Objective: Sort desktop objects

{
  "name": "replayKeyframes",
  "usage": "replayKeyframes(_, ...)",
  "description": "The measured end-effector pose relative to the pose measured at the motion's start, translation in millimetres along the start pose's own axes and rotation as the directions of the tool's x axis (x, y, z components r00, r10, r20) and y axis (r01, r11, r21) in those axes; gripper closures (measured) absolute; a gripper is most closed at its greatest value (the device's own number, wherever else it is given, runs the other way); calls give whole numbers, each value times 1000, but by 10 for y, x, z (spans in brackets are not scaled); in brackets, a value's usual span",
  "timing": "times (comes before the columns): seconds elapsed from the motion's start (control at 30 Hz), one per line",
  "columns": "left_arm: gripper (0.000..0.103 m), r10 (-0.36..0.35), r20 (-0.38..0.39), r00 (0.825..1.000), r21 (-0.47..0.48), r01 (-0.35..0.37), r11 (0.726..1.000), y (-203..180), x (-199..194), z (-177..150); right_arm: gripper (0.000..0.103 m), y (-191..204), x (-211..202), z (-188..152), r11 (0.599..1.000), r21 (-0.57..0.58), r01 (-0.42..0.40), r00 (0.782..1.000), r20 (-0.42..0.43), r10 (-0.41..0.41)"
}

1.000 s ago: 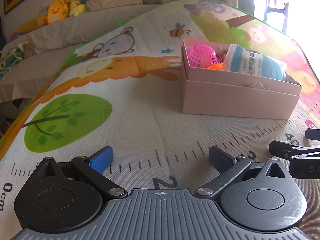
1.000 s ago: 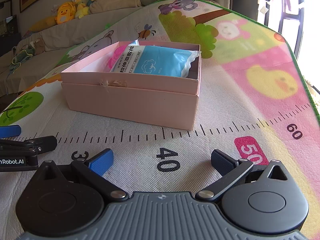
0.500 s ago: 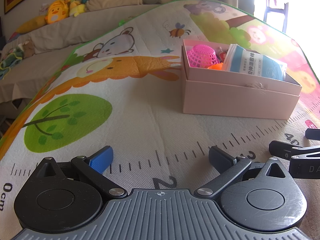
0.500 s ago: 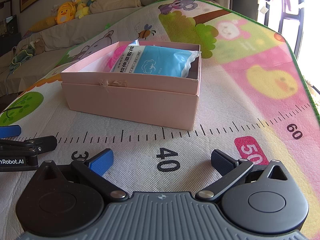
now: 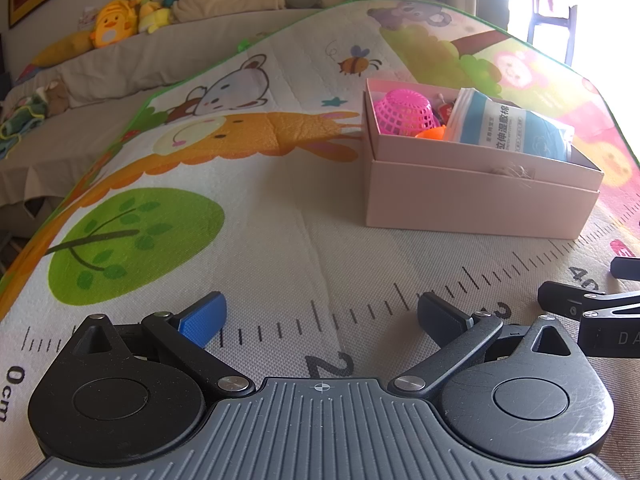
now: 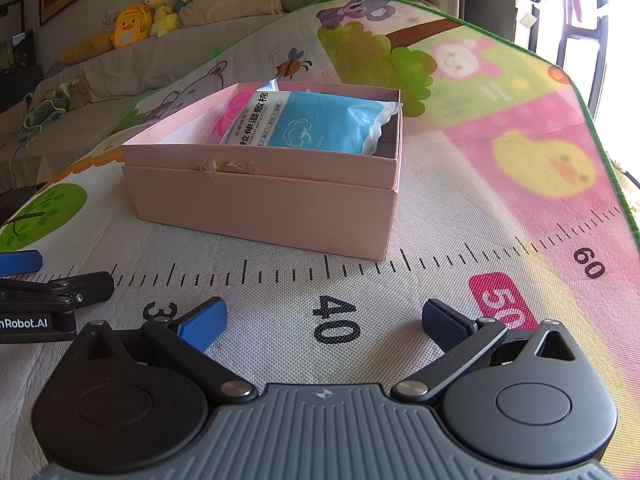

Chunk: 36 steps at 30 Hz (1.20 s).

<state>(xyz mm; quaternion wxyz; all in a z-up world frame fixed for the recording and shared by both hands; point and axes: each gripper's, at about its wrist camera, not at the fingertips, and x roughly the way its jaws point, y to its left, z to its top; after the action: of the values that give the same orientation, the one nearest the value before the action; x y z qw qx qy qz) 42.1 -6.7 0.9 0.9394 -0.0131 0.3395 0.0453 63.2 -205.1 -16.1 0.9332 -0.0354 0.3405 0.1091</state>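
Note:
A pink cardboard box [image 5: 472, 204] stands on the play mat; it also shows in the right wrist view [image 6: 264, 204]. Inside lie a pink mesh basket [image 5: 404, 114], an orange item [image 5: 432, 134] and a blue-white wipes pack [image 5: 516, 130], which also shows in the right wrist view [image 6: 316, 124]. My left gripper [image 5: 320, 316] is open and empty, low over the mat, left of the box. My right gripper [image 6: 324, 318] is open and empty, in front of the box. Each gripper's fingers show at the other view's edge: the right gripper's [image 5: 568, 304] and the left gripper's [image 6: 92, 284].
The cartoon play mat [image 5: 240, 208] with a printed ruler covers the surface. A sofa with plush toys [image 5: 116, 28] is behind. A bright window with a chair [image 5: 560, 8] is at the far right. The mat's green edge [image 6: 612, 184] runs along the right.

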Motion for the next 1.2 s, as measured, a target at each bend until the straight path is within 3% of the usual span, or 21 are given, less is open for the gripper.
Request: replayKeyframes(1.2, 0, 0, 0, 1000, 0, 0, 1000, -2, 5, 0, 0, -14, -1, 3, 1000, 0, 0, 1000, 0, 0)
